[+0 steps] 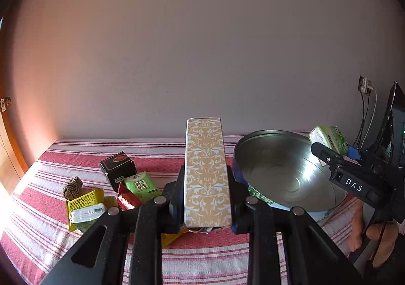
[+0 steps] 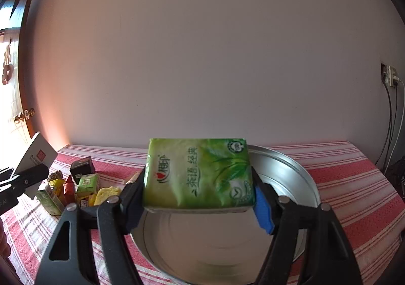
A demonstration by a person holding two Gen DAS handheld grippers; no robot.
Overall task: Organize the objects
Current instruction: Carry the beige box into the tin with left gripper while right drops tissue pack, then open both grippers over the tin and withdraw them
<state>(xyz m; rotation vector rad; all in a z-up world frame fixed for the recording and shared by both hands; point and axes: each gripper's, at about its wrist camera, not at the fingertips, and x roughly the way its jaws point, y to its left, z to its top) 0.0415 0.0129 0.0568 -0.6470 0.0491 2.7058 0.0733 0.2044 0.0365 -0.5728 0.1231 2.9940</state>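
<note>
Two grippers are loaded: my left gripper (image 1: 206, 198) is clamped on the box (image 1: 206, 171), long axis pointing away, left of the tin (image 1: 283, 171). My right gripper (image 2: 200, 198) squeezes the tissue pack (image 2: 198, 173) directly over the tin, so I judge it the nearer to drop.

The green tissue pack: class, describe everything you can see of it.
The tissue pack is a soft, glossy plastic-wrapped block, green with leaf artwork, white seals and Chinese lettering. It looks sealed and full. The right gripper is shut on its two sides, holding it in the air, roughly level, above the round metal tin. Only the gripper's pads touch it.
</note>
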